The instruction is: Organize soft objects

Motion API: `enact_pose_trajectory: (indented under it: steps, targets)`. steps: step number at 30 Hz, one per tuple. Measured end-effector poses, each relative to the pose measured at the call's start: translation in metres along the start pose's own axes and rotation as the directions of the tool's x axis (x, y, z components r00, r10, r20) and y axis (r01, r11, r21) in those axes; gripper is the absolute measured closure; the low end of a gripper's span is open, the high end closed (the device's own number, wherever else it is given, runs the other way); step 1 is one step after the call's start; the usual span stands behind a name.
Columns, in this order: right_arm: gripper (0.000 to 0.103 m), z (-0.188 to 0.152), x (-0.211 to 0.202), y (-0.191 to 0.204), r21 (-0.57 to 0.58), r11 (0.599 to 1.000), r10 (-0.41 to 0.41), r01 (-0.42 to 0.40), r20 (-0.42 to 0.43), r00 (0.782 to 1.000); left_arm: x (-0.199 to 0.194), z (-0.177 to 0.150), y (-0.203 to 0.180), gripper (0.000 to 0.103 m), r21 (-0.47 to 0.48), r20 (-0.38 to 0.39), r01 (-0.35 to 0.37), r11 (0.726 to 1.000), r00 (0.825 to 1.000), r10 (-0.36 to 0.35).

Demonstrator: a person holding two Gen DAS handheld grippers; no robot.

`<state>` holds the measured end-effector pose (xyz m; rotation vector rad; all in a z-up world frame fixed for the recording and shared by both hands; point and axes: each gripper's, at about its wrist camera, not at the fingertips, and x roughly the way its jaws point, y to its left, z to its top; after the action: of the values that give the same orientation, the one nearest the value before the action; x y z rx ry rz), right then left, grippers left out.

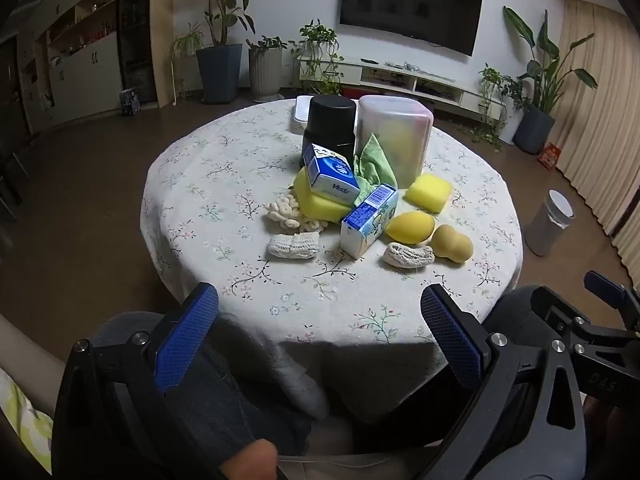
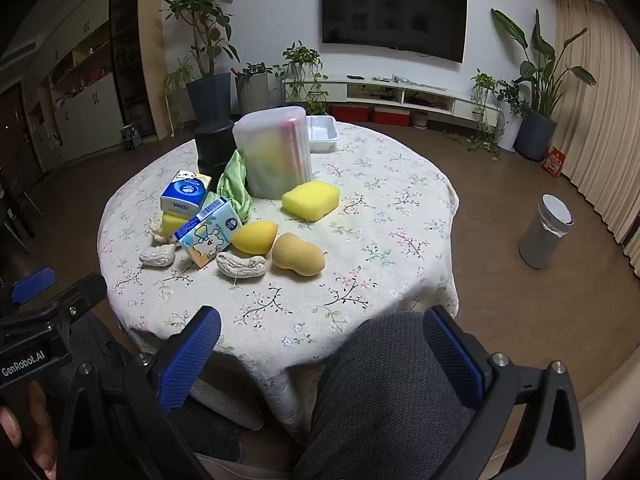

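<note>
From the left wrist, the left gripper (image 1: 320, 344) hangs released over the near edge of the desk (image 1: 224, 184), where two tissue packs (image 1: 330, 174), two square sponges (image 1: 429, 193), two knitted rolls (image 1: 294, 245) and two makeup sponges (image 1: 410, 228) cluster before a clear bin (image 1: 396, 136); a cream scrunchie (image 1: 282, 212) shows fully here. From the right wrist, the right gripper (image 2: 320, 354) is likewise released above a knee (image 2: 384, 380), the white tray (image 2: 322, 133) is plainer, and the scrunchie mostly hides.
</note>
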<state>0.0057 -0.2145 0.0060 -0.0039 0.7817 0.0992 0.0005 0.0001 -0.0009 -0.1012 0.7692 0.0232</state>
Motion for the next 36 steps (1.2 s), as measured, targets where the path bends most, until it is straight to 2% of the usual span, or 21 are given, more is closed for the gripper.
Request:
enact_pose_trajectory:
  steps: [4,7,10,36]
  targets:
    - [0.000,-0.0002,0.0000,-0.0003,-0.002,1.000,0.000,0.000,0.000,1.000,0.0079,0.0050,0.0007,0.000,-0.023,-0.037,0.011,1.000,0.999,-0.012]
    - [0.000,0.0002,-0.0003,-0.0023,-0.002,1.000,-0.001,0.001,0.000,1.000,0.0022,-0.0012,0.0045,0.000,-0.022,0.010,0.012,1.000,1.000,-0.012]
    - [0.000,-0.0007,0.0003,0.0000,-0.006,1.000,-0.008,0.008,0.001,1.000,0.0026,-0.0006,-0.0012,0.000,-0.006,0.000,-0.004,1.000,1.000,0.004]
    - [0.000,-0.0008,0.0004,-0.0004,-0.005,1.000,-0.004,0.004,-0.001,1.000,0.0048,-0.0027,-0.0015,0.000,-0.008,-0.008,0.005,1.000,1.000,-0.006]
